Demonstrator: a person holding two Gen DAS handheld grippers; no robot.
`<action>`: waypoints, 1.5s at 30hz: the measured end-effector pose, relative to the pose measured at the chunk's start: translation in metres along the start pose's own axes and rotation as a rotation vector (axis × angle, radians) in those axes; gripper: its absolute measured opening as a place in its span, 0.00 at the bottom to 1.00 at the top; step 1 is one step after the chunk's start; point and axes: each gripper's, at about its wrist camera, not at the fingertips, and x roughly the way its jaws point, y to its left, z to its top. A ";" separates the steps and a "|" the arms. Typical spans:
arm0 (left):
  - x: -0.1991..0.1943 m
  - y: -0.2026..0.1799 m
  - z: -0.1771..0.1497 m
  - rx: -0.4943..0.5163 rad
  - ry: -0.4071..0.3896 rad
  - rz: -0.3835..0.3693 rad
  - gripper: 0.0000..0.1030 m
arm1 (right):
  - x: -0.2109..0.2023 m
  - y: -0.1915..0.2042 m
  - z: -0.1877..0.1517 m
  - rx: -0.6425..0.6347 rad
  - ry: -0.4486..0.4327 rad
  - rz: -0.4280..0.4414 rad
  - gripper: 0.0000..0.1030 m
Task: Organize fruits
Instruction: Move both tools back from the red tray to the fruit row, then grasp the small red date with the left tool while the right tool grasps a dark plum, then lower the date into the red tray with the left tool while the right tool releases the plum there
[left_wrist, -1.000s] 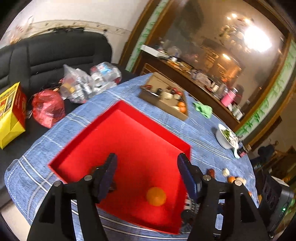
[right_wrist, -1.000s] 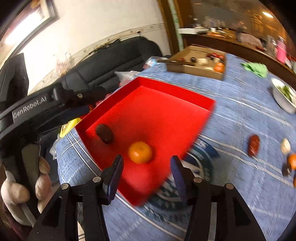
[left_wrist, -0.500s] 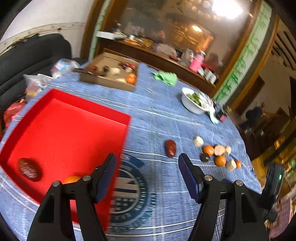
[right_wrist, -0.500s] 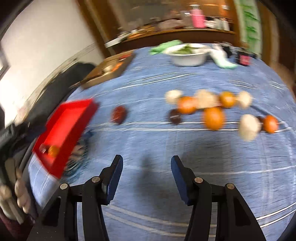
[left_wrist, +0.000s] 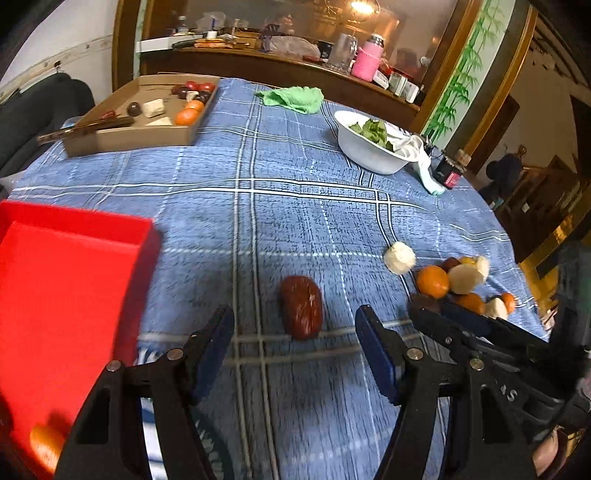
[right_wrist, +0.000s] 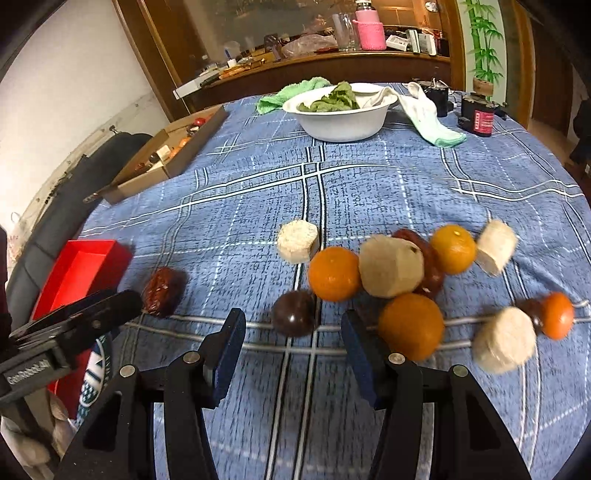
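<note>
My left gripper (left_wrist: 295, 354) is open and empty, with a red date (left_wrist: 301, 307) lying on the blue cloth just ahead between its fingers. The red tray (left_wrist: 70, 280) is at its left and holds an orange (left_wrist: 46, 445). My right gripper (right_wrist: 293, 360) is open and empty, just short of a dark round fruit (right_wrist: 293, 313). Beyond it lies a cluster of oranges (right_wrist: 334, 274), pale peeled chunks (right_wrist: 391, 266) and dates. The same red date (right_wrist: 162, 291) and the tray (right_wrist: 79, 271) show at the right wrist view's left.
A cardboard box (left_wrist: 140, 122) with fruit sits at the far left of the table. A white bowl (right_wrist: 343, 114) of greens, green cloths (left_wrist: 291, 98) and a small dark jar (right_wrist: 480, 118) stand at the back. A sideboard with clutter runs behind the table.
Both grippers have swung right, away from the red tray, toward the loose fruit. The left now faces the red date and the right faces the dark fruit. Both stayed open.
</note>
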 end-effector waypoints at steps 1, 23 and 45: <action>0.007 -0.001 0.002 0.009 0.009 0.009 0.59 | 0.003 0.001 0.001 -0.002 0.002 -0.004 0.56; -0.038 0.010 -0.010 -0.027 -0.089 -0.012 0.25 | -0.020 0.018 -0.009 -0.053 -0.033 -0.030 0.24; -0.129 0.219 -0.050 -0.433 -0.191 0.133 0.25 | -0.031 0.209 -0.025 -0.302 0.040 0.253 0.25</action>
